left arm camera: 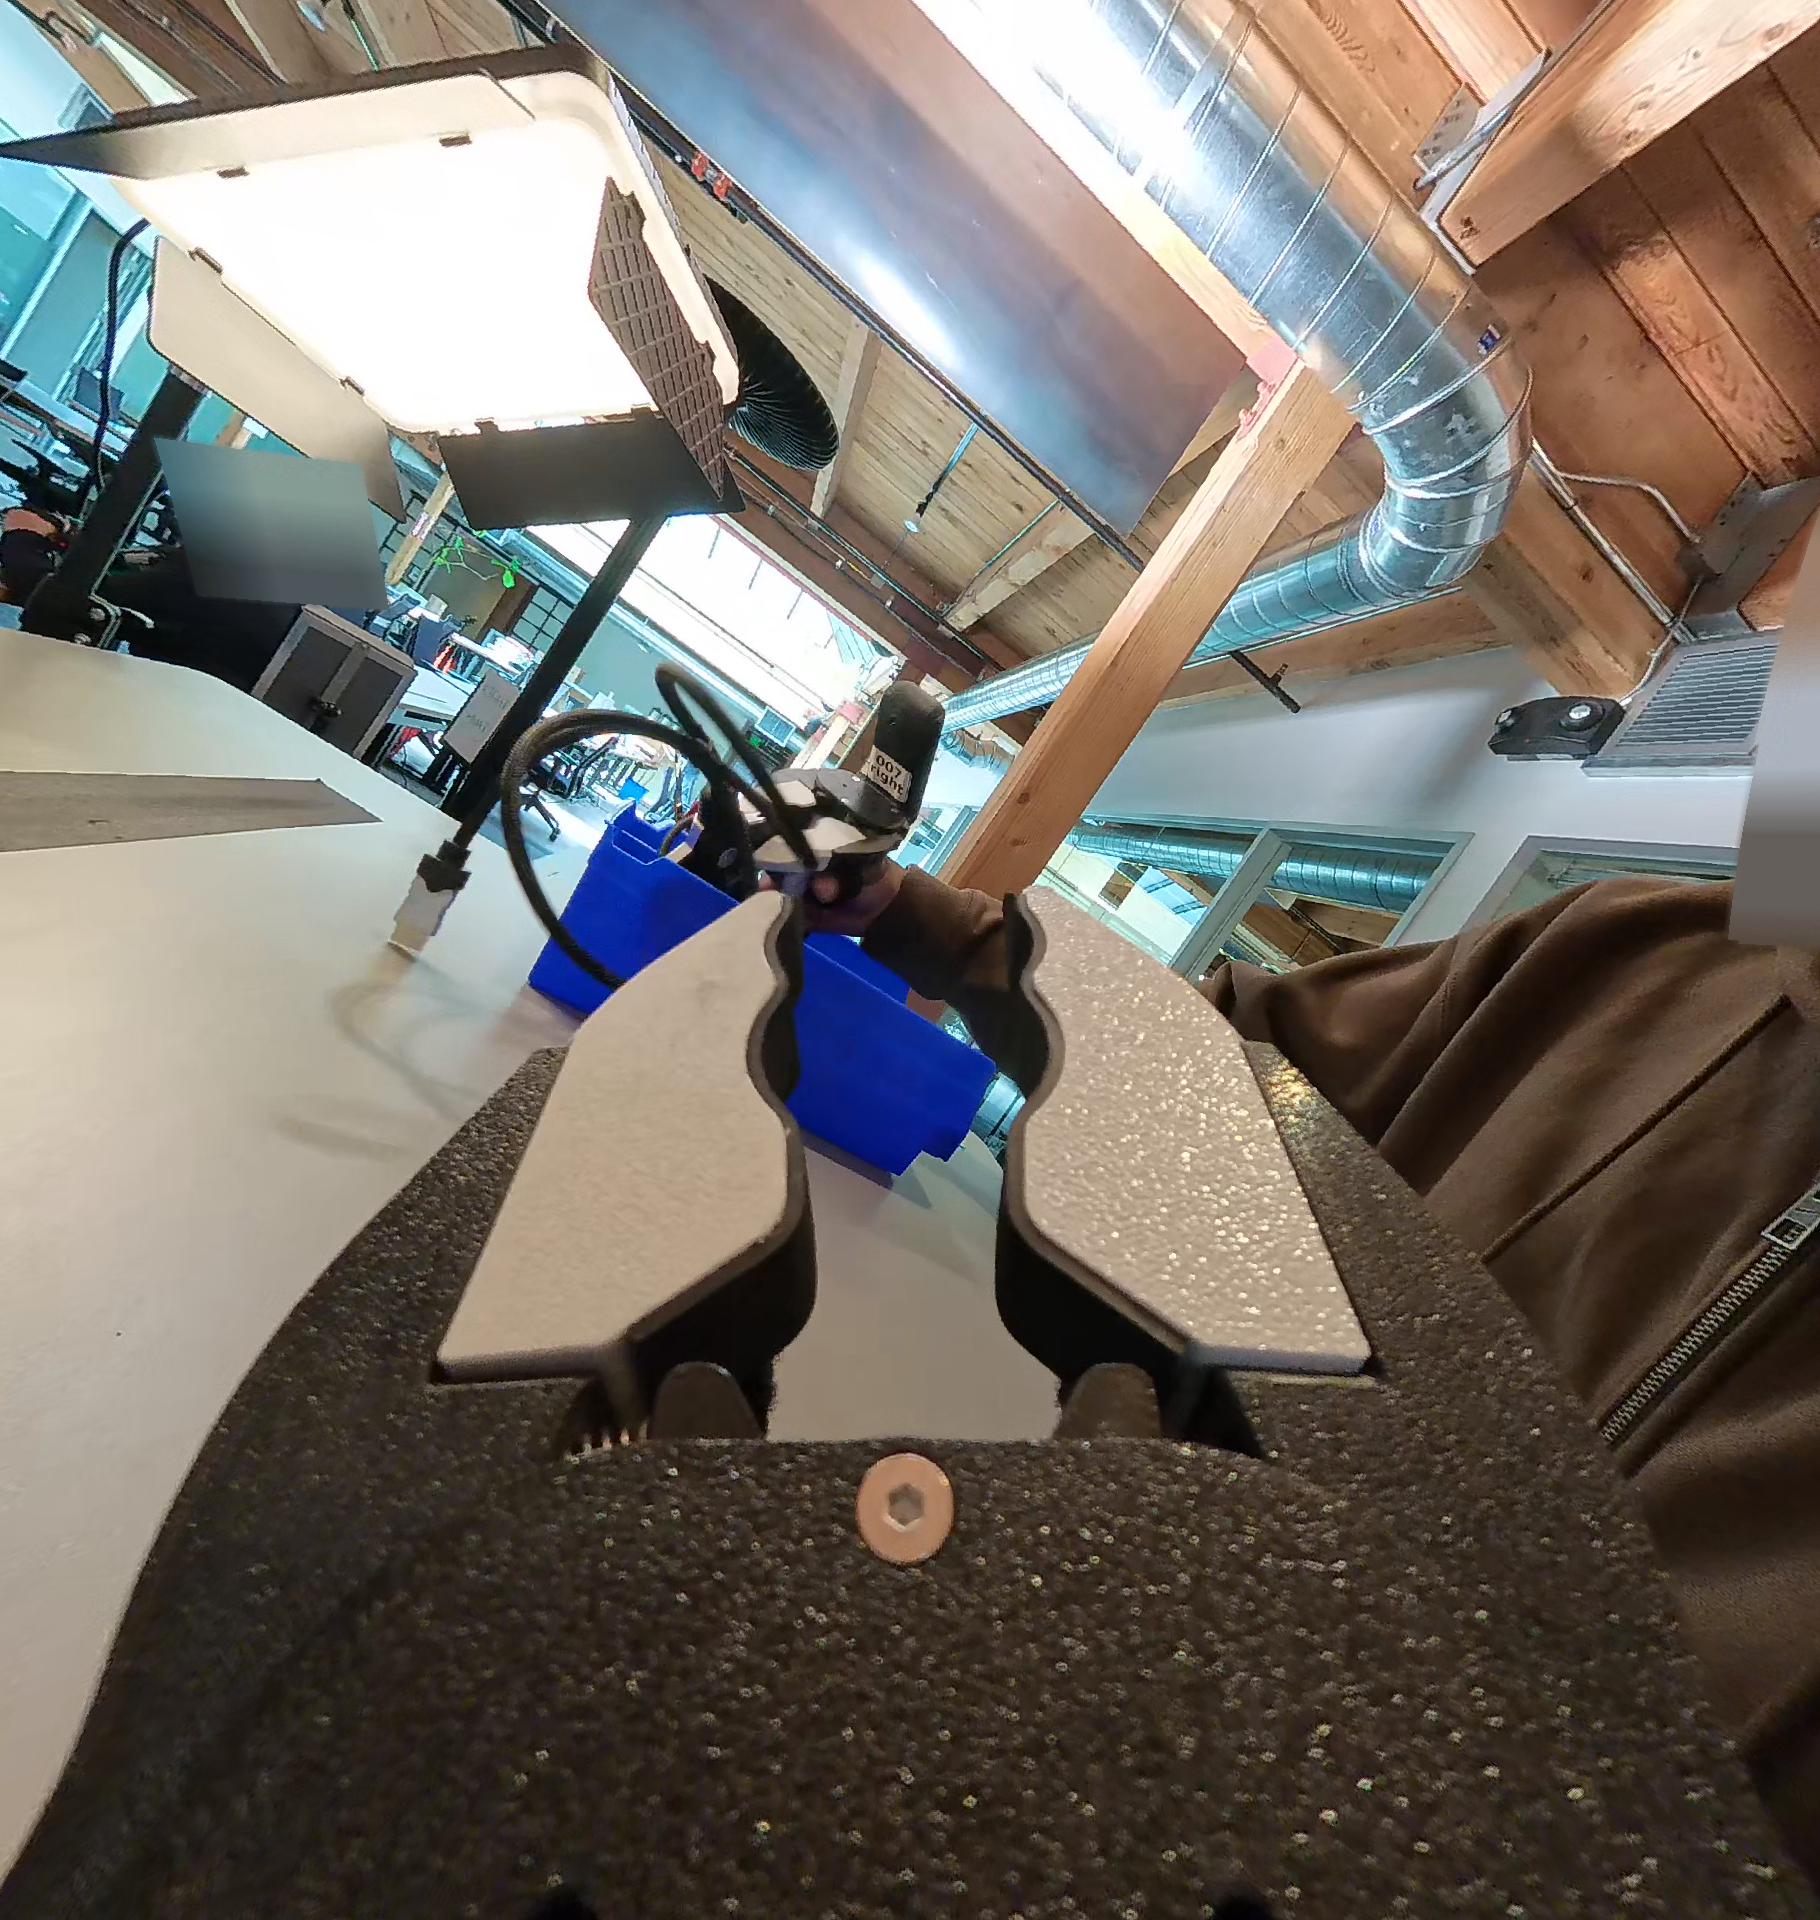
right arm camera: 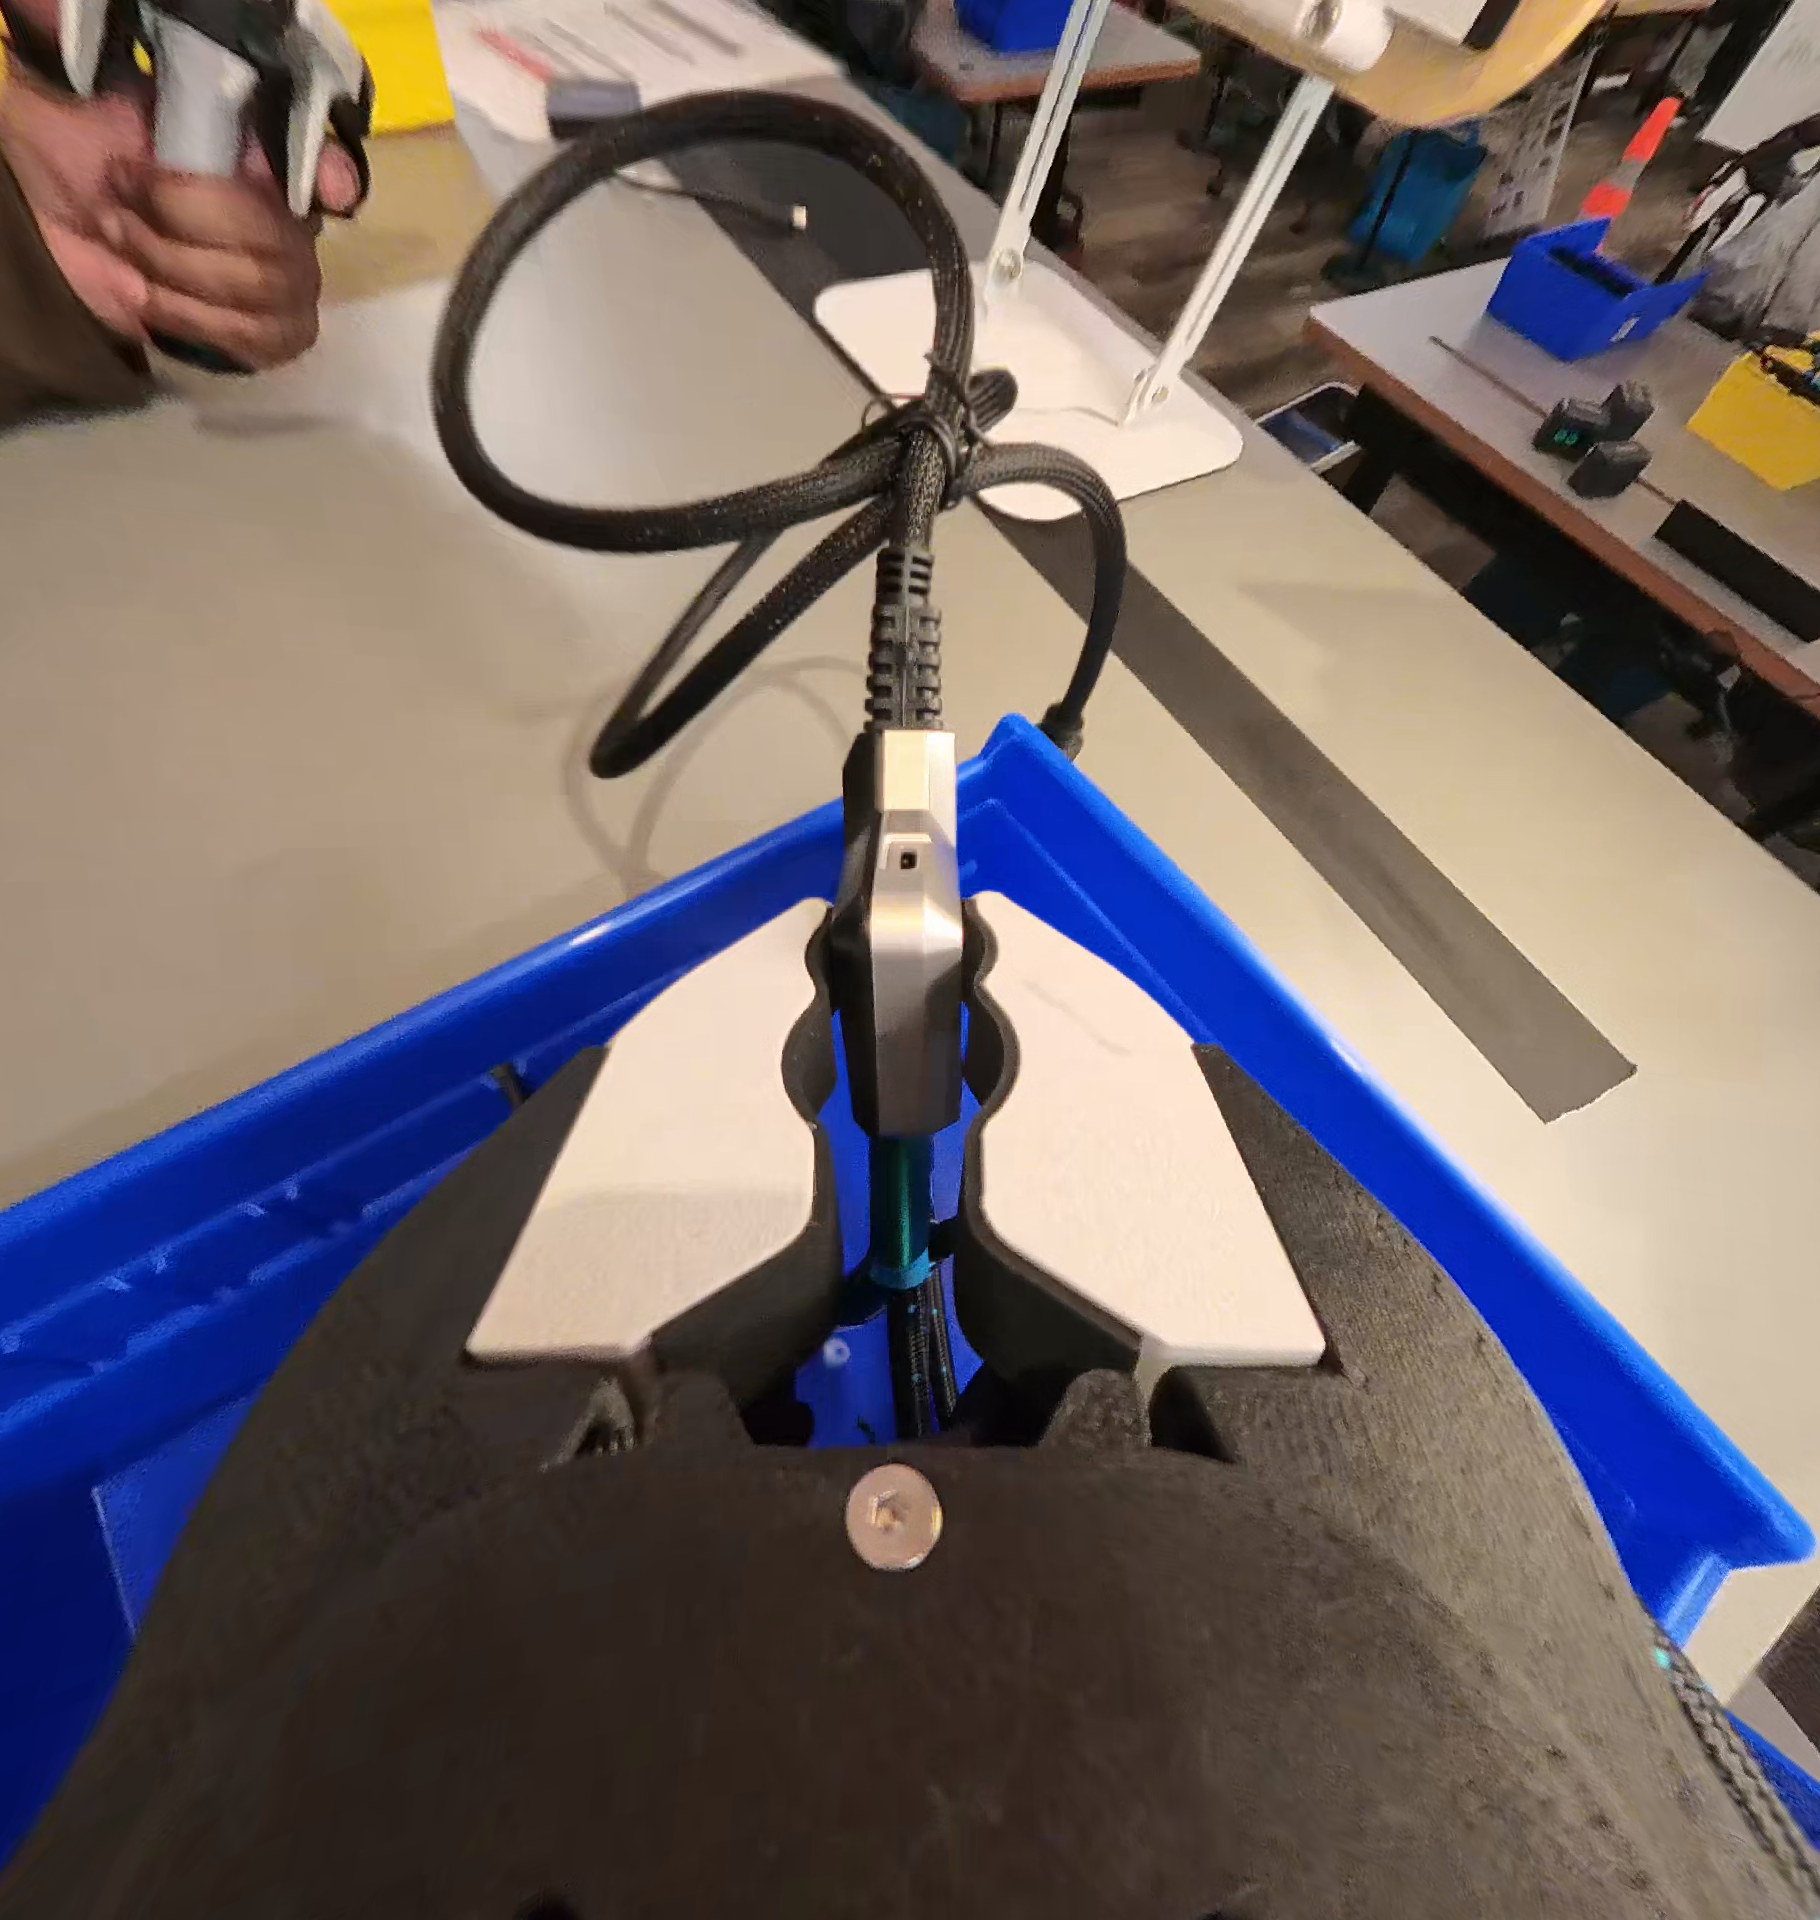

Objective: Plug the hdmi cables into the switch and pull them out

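Pale table point(right arm camera: 262, 831) — blue bin point(right arm camera: 1301, 1039), white lamp base point(right arm camera: 1041, 343), dark tape strip point(right arm camera: 1405, 883).

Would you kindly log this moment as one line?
right gripper: clamps silver-and-black cable connector above blue plastic bin | left gripper: open, empty | braided black cable: looped, tied

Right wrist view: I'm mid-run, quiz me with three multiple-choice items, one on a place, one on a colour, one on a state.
1. Where is the right gripper?
A. over the blue bin
B. over the lamp base
C. flat on the grey table

2. What colour is the cable?
A. white
B. black
C. yellow

3. The left gripper is:
A. clamped on the cable
B. holding the bin
C. open, holding nothing

Key: A, the bin's corner rim frames the fingers; B, the braided loop is black; C, only bin and sleeve show through the gap between its fingers.
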A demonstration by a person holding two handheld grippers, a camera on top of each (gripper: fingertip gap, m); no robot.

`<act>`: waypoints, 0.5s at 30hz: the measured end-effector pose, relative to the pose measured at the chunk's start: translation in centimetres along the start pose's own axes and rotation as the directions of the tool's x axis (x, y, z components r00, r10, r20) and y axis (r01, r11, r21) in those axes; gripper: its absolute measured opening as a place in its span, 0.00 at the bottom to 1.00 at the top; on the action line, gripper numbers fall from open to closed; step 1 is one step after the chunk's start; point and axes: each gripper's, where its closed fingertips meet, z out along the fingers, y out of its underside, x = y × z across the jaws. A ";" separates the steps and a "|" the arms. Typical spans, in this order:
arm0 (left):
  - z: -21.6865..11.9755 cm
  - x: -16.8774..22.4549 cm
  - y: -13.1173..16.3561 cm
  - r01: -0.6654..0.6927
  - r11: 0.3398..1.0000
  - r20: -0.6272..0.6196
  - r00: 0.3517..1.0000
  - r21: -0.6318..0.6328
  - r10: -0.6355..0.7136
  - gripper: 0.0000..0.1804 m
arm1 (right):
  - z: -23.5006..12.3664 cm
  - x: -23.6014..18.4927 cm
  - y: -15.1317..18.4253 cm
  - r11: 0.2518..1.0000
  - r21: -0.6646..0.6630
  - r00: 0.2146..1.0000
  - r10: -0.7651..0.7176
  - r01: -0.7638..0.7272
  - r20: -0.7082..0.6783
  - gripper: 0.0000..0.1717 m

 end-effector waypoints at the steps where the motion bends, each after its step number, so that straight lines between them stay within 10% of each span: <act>1: 0.0 0.0 0.0 0.001 1.000 -0.001 1.000 0.001 -0.001 0.21 | 0.2 -0.1 0.3 1.000 -0.020 1.000 -0.007 0.007 -0.001 0.12; 15: -0.5 -1.2 0.1 -0.005 1.000 0.082 0.997 -0.023 0.007 0.21 | -2.0 -1.9 -2.7 0.992 -0.077 0.994 0.104 -0.102 0.029 0.27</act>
